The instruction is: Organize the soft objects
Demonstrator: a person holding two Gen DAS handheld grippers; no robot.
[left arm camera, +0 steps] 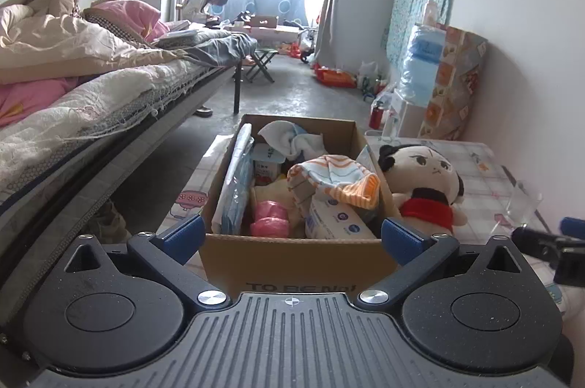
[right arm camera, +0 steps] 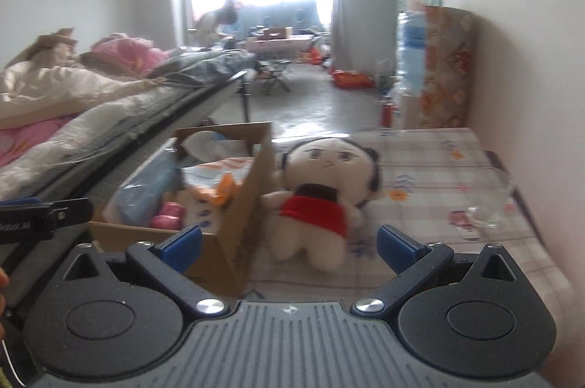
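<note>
Left gripper (left arm camera: pixel 291 234) spread wide, nothing between its fingers; cardboard box (left arm camera: pixel 292 260) directly ahead on the tabletop (left arm camera: pixel 486 205), filled with soft items (striped cloth (left arm camera: pixel 329 179), white towel (left arm camera: pixel 289 139), pink bag (left arm camera: pixel 268 220)). Right gripper (right arm camera: pixel 289 243) also spread, empty. Plush doll (right arm camera: pixel 318 201) lies just beside the box, touching its side wall.

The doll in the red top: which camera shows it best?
The right wrist view: the doll lies whole, though slightly blurred, beside the cardboard box. The left wrist view is sharper, but its claw's finger hides the legs.
</note>
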